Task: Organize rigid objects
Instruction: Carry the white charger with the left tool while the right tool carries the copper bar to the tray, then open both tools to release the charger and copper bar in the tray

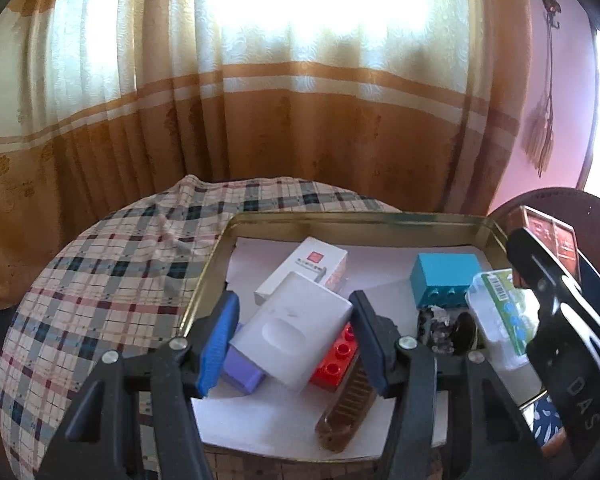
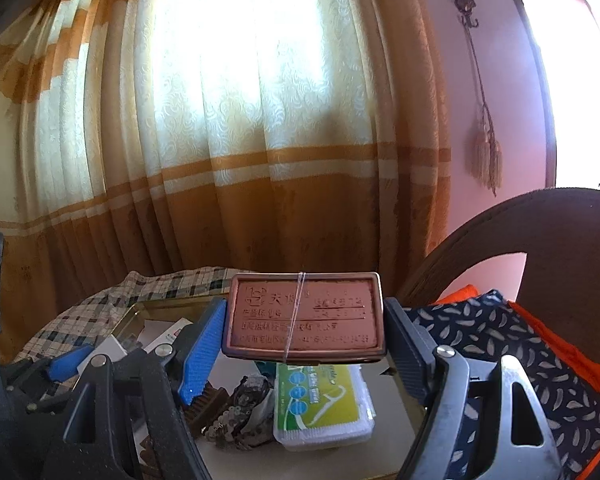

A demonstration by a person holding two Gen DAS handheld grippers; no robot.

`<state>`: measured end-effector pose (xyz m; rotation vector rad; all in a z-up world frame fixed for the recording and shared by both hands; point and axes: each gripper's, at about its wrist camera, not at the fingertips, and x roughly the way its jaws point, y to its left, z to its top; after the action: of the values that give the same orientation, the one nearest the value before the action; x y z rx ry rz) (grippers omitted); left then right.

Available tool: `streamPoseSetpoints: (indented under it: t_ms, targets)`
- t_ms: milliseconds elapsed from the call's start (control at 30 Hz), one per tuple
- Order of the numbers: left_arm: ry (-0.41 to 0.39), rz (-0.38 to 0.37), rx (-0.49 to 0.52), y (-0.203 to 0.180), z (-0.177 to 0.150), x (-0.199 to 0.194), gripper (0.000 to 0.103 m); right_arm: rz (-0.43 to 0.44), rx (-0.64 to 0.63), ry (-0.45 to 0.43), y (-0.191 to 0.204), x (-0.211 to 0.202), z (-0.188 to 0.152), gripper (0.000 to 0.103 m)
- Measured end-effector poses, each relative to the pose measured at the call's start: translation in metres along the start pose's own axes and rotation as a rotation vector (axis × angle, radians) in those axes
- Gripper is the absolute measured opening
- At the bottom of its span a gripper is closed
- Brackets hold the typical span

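right gripper [image 2: 304,340] grips the brown tin [image 2: 303,316] above the tray [image 2: 172,306].

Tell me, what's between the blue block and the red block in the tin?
In the left wrist view, bare white paper lies between the blue block and the red block.

Tray [image 1: 380,219]: gold rim, white lining. Contents: teal block [image 1: 444,278], red studded brick [image 1: 338,360], lilac block [image 1: 242,372], white box [image 1: 300,340], brown comb [image 1: 348,408]. Tablecloth [image 1: 100,280]: beige plaid, navy and red lines. Held tin [image 2: 303,316]: copper-brown, embossed lettering. Curtain [image 2: 260,140]: cream over orange bands.
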<state>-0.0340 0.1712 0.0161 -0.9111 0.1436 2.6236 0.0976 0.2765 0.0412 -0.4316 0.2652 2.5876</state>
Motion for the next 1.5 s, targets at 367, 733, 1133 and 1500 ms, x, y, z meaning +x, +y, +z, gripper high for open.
streamPoseSetpoints:
  t_ms: [367,733,1133,1500]
  targets:
    - [0.041,0.009,0.009,-0.004,-0.004,0.017,0.057,0.005,0.0,0.067,0.003,0.021,-0.005,0.078]
    - [0.063,0.013,0.018,-0.008,-0.004,0.027,0.057,0.006,-0.023,0.115,0.01,0.032,-0.007,0.078]
    - [0.075,0.024,0.04,-0.01,-0.007,0.036,0.057,0.013,-0.031,0.142,0.015,0.042,-0.007,0.078]
    - [0.057,0.053,0.023,-0.004,-0.012,0.039,0.103,-0.009,-0.082,0.138,0.03,0.042,-0.012,0.094]
